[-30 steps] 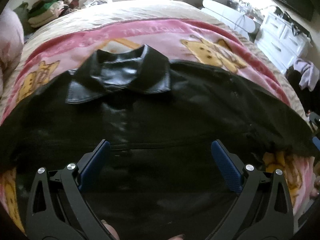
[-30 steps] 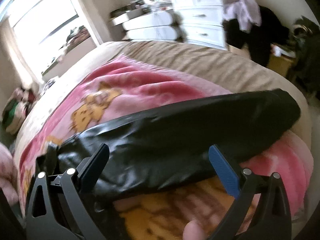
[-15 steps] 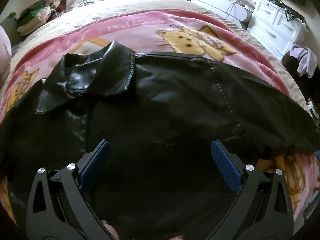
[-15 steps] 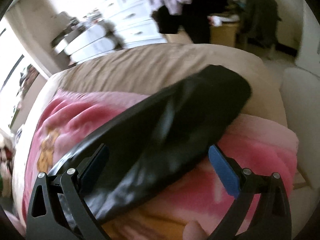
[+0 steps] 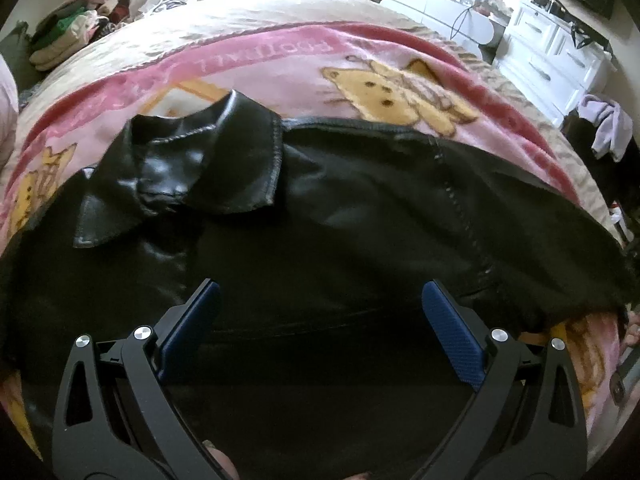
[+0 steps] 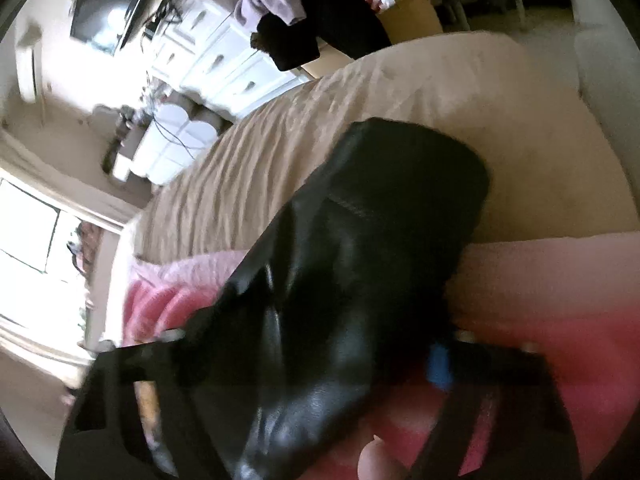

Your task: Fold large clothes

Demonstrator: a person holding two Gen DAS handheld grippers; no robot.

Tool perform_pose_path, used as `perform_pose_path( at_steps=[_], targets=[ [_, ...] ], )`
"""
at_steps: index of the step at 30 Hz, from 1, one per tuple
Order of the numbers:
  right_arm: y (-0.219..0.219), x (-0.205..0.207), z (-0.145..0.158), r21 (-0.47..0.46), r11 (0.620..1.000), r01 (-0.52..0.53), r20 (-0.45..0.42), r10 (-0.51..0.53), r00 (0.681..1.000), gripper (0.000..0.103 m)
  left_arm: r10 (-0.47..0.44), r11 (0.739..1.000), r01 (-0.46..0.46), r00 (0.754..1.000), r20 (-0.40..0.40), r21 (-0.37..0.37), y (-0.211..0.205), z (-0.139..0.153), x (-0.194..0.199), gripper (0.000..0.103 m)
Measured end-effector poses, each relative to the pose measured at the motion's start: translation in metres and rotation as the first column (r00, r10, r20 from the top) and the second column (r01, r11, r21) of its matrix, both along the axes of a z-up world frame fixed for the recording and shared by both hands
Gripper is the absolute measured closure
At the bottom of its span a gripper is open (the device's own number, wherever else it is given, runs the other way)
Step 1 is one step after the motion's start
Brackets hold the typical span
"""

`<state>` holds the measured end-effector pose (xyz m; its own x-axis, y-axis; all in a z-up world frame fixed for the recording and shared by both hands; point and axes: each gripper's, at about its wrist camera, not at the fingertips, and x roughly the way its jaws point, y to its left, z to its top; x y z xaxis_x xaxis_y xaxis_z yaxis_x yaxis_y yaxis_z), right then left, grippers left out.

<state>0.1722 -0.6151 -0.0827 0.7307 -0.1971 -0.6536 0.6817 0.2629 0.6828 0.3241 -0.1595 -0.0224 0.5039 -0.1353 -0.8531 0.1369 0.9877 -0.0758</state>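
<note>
A black leather jacket (image 5: 360,208) lies spread across a pink cartoon blanket (image 5: 304,64) on a bed, collar (image 5: 192,168) at upper left. My left gripper (image 5: 320,320) is open and empty, hovering over the jacket's body. In the right wrist view, one jacket sleeve (image 6: 360,260) runs diagonally over the pink blanket (image 6: 540,280) and the beige bedspread (image 6: 360,112). My right gripper (image 6: 312,344) is blurred and tilted; its jaws sit wide apart on either side of the sleeve, which passes between them.
A pile of folded clothes (image 5: 68,36) lies at the far left of the bed. White drawers (image 5: 552,56) with clothes draped beside them (image 5: 604,124) stand to the right. A white surface (image 6: 600,60) borders the bed's corner.
My right gripper has rolled and swung along the sleeve towards its cuff end, and now straddles the sleeve. My left gripper shifted slightly over the jacket body.
</note>
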Motion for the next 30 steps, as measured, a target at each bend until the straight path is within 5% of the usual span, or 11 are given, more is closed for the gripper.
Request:
perform_pose_path(
  at_steps=[3,8,14,20,30],
  targets=[
    [0.000,0.002,0.013,-0.036,0.999,-0.040,0.063,0.042,0.997,0.091,0.006,1.000,-0.006,1.000,0.010,-0.020,0.012,0.011,-0.001,0.008],
    [0.023,0.008,0.062,-0.176,0.976,-0.128,0.210,0.164,0.964,0.092,0.028,0.997,-0.027,1.000,0.014,-0.076,0.035,0.032,-0.002,0.008],
    [0.089,0.024,0.141,-0.412,0.871,-0.266,0.270,0.396,0.878,0.094,0.057,0.991,-0.052,0.998,0.040,-0.123,0.063,0.064,-0.003,0.009],
    [0.168,0.050,0.205,-0.562,0.730,-0.389,0.265,0.605,0.751,0.095,0.070,0.975,-0.055,0.996,0.062,-0.217,0.093,0.097,-0.008,0.009],
    [0.319,0.065,0.248,-0.697,0.456,-0.554,0.203,0.866,0.457,0.096,0.114,0.917,-0.066,0.988,0.099,-0.393,0.157,0.140,-0.025,0.009]
  ],
)
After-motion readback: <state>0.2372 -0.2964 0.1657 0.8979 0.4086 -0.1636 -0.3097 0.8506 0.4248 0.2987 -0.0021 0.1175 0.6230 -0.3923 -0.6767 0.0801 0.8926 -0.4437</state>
